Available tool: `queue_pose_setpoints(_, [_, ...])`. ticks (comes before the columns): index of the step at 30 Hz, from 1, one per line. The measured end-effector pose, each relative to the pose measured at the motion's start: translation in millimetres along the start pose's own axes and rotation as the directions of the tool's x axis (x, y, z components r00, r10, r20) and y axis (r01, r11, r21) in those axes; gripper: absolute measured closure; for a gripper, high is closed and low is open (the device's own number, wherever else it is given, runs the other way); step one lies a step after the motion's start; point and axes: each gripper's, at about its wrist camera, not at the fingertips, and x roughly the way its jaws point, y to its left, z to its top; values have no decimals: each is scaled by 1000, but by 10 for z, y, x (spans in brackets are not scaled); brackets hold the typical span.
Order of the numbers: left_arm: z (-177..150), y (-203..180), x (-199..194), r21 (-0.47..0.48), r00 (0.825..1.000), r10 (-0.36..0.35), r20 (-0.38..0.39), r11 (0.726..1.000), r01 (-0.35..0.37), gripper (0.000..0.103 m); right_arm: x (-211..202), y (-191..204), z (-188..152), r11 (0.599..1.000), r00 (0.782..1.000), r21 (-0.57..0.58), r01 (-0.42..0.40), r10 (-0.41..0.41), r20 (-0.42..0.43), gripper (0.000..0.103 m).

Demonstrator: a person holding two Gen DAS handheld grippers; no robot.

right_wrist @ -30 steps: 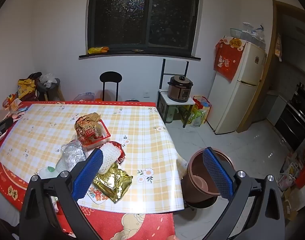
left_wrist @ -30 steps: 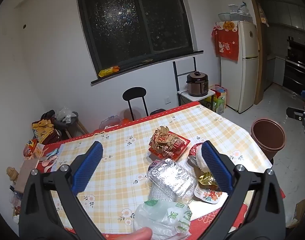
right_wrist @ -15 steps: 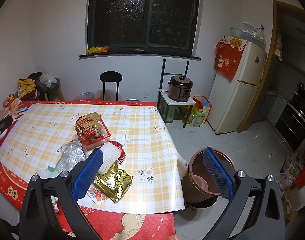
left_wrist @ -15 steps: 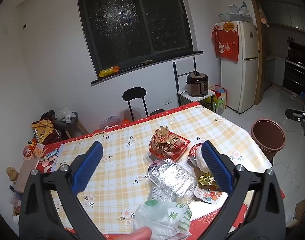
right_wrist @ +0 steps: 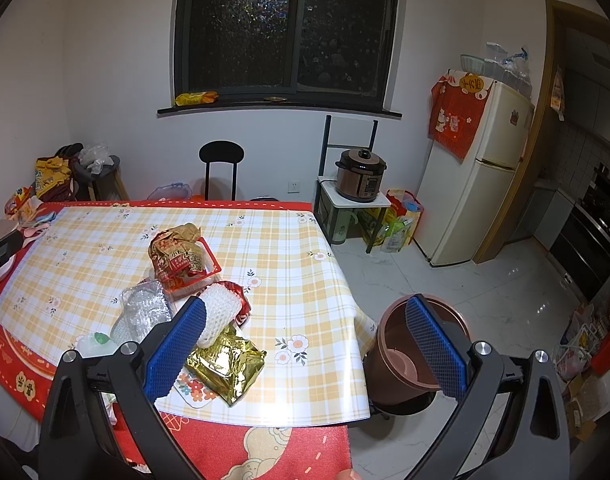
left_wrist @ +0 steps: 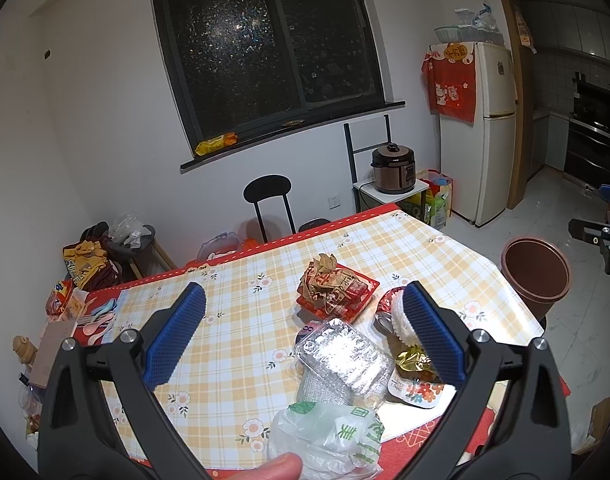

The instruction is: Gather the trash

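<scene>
Trash lies on the checked table (left_wrist: 233,320) (right_wrist: 289,248): a crumpled brown and red wrapper on a red tray (left_wrist: 333,286) (right_wrist: 181,256), a clear plastic clamshell (left_wrist: 345,356) (right_wrist: 145,308), a white foam net (right_wrist: 221,312), a gold foil bag (right_wrist: 225,364) (left_wrist: 413,360) and a thin plastic bag (left_wrist: 329,440). A brown waste bin (left_wrist: 535,274) (right_wrist: 409,364) stands on the floor off the table's right corner. My left gripper (left_wrist: 301,332) is open and empty above the near table edge. My right gripper (right_wrist: 301,348) is open and empty above the table's near right corner.
A black chair (left_wrist: 271,200) stands behind the table. A rice cooker (right_wrist: 361,176) sits on a small stand by the fridge (right_wrist: 477,168). Bags and clutter (left_wrist: 93,256) sit at the far left. Boxes (right_wrist: 585,380) lie on the floor at right.
</scene>
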Motion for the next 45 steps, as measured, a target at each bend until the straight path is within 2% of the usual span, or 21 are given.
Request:
queue_pose_setpoints(34, [29,23,-29,2,1000,4,0,1000,-4,6,2,8,-7,1000,1000,0,-4,4,-4,4])
queue_pose_setpoints(35, [28,23,-29,2,1000,3,0,1000,-3,6,-27,77,-100,999,1000,-37,12,-13,-20,4])
queue_pose_setpoints(36, [28,24,-29,1,1000,3,0,1000,-3,6,-4,34,-42,1000,1000,0,-4,4,-5,4])
queue_pose_setpoints(45, [27,26,-36,3,1000,2,-2,1000,-2,6,12,23,-26,1000,1000,0,-5,5,-7,4])
